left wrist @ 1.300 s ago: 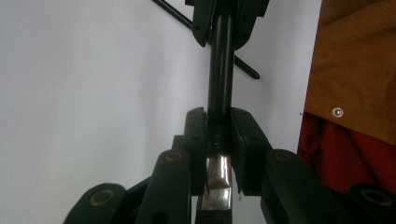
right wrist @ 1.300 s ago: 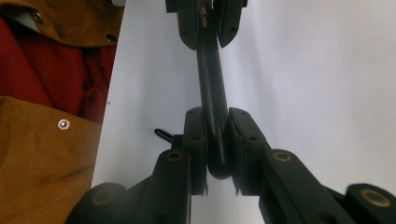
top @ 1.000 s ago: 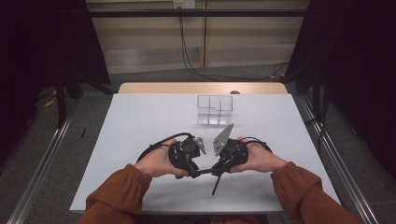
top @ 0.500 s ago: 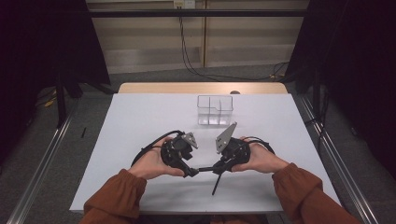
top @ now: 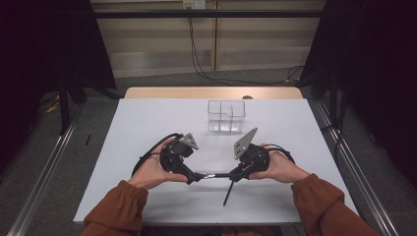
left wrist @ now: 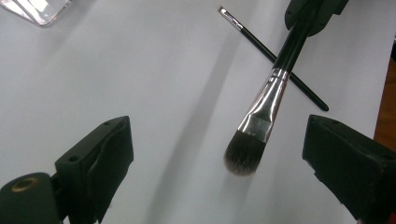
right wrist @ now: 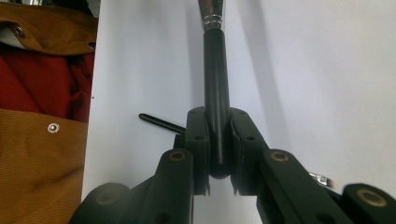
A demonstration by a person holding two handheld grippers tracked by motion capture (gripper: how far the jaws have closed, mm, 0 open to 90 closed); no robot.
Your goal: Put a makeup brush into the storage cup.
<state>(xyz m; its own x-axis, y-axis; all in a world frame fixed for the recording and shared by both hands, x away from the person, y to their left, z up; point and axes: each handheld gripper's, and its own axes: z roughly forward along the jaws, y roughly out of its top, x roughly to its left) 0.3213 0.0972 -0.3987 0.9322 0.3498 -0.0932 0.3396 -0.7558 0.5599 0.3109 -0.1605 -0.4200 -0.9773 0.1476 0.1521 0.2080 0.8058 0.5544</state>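
Fingers (left wrist: 98, 158) of the left gripper (left wrist: 224, 172) have just parted, releasing the makeup brush (left wrist: 261, 112) to the clamping right gripper (right wrist: 218, 154): handover complete.

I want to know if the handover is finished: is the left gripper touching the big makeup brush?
Apart. In the left gripper view the left gripper has just opened; bare table shows between each jaw and the makeup brush, which the right gripper clamps.

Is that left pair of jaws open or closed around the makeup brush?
Open. The left gripper has just been opening; its jaws stand apart, clear of the brush.
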